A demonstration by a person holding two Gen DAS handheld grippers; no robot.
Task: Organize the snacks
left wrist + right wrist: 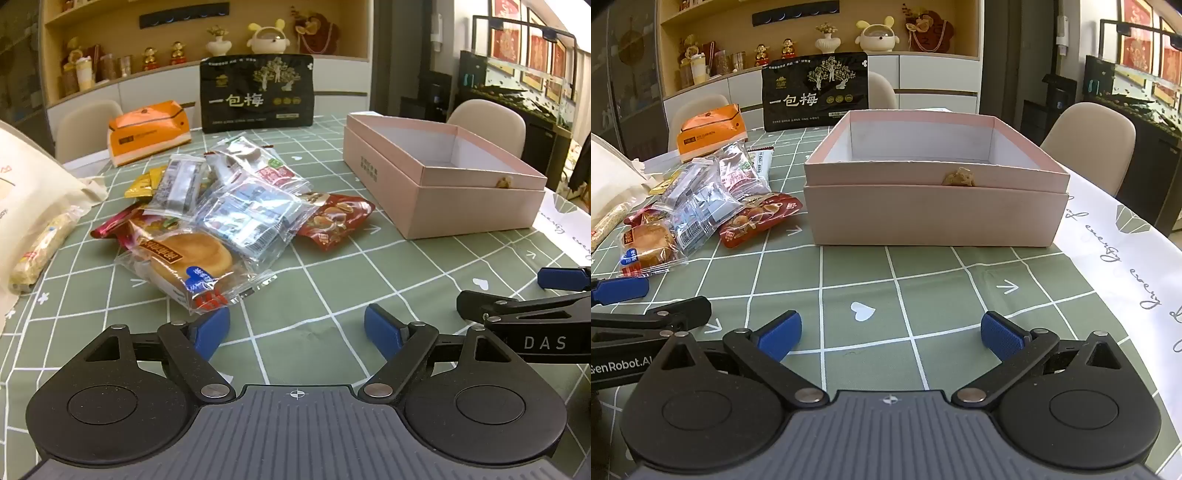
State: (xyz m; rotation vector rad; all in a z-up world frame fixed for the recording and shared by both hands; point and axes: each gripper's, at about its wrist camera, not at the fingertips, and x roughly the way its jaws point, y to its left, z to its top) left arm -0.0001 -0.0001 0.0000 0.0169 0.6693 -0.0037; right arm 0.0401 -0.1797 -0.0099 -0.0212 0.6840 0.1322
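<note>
Two views. Left wrist: left gripper [296, 328] spread wide, empty, over bare green tablecloth [332, 280]; snack pile [229, 210] at 11 o'clock, nearest pastry pack [192, 262] just beyond left pad; pink box [443, 192] at 1 o'clock, apart from pile.

Right wrist: right gripper [891, 334] spread, empty; pink box [934, 214] at 12 o'clock, open cloth between; snack pile [701, 210] at 10 o'clock, near box's left wall.

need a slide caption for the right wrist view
Open right claw hovers over the green checked tablecloth, facing an open pink box, with the snack pile to its left.
</note>
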